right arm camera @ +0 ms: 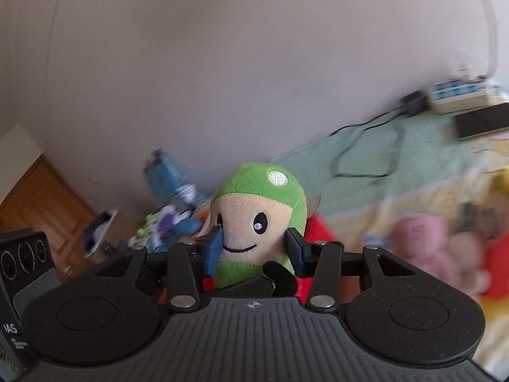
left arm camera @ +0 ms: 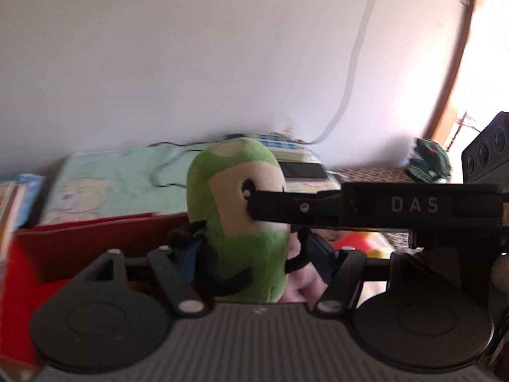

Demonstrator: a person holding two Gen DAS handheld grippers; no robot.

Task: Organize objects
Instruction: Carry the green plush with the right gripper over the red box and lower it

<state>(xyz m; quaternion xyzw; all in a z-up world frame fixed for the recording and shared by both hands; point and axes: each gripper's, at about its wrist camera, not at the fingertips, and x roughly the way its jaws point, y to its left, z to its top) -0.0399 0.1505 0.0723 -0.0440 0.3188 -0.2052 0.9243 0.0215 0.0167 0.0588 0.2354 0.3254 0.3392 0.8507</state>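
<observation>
A green plush doll with a beige face (left arm camera: 235,197) is held up in the air between both grippers. My left gripper (left arm camera: 254,254) is shut on its lower body, seen from the side. My right gripper (right arm camera: 256,250) is shut on the doll (right arm camera: 259,219) at the face, which looks at the camera. The right gripper's finger (left arm camera: 292,207) reaches across the doll's face in the left wrist view. A red box (left arm camera: 95,238) sits below and left of the doll.
A bed with a green and yellow sheet (right arm camera: 413,172) lies behind, with a black cable (right arm camera: 359,159), a phone (left arm camera: 303,170) and a pink plush (right arm camera: 423,248). Books and toys (right arm camera: 168,219) pile at the left by a wooden door (right arm camera: 41,203). A white wall rises behind.
</observation>
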